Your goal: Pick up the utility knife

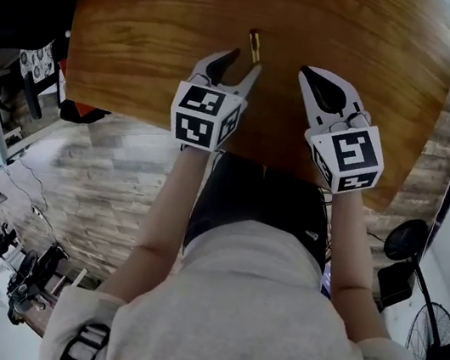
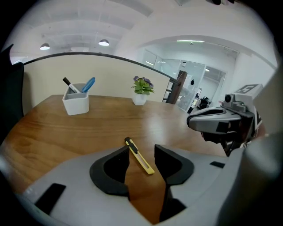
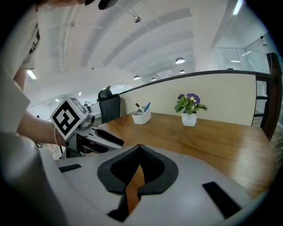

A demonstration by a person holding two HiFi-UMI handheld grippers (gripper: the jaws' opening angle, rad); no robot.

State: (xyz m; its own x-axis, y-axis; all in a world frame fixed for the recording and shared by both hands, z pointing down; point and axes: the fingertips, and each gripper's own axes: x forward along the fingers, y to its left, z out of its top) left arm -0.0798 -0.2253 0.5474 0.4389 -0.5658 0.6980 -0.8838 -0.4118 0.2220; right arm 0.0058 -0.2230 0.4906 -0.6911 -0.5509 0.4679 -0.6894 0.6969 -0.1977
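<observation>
Fingers (image 1: pixel 221 64) of our left gripper (image 1: pixel 242 62) stand apart in the head view, with nothing clamped between them. The knife (image 1: pixel 254 46) lies flat on the table (image 1: pixel 139 30) just ahead of their tips. Its long axis runs nearly straight away from us, roughly in line with the gap. Our right gripper (image 1: pixel 310 79) sits off to the right with its jaws together, farther from the knife. We judge the left to be the nearer of the 2 and the natural choice for the pick.

From the left gripper view, the knife (image 2: pixel 139 157) shows through the gap between the 2 pads (image 2: pixel 116 165) of the left gripper (image 2: pixel 141 150). It is yellow with a black far end and it slants a little, near end toward the right pad and far end toward the left. We see no grip on it, and we cannot tell whether the left pad brushes it. The right gripper (image 2: pixel 196 122) hangs at the right edge, well apart.

From the right gripper view, the right gripper (image 3: pixel 139 148) has its jaws meeting at the tips and holds nothing. Only a sliver of wood shows below them. The knife does not show here, and the left gripper (image 3: pixel 110 137) sits off to the left.

We judge the next move to be a short push forward and down, with a slight twist to square the pads across the thin body.
</observation>
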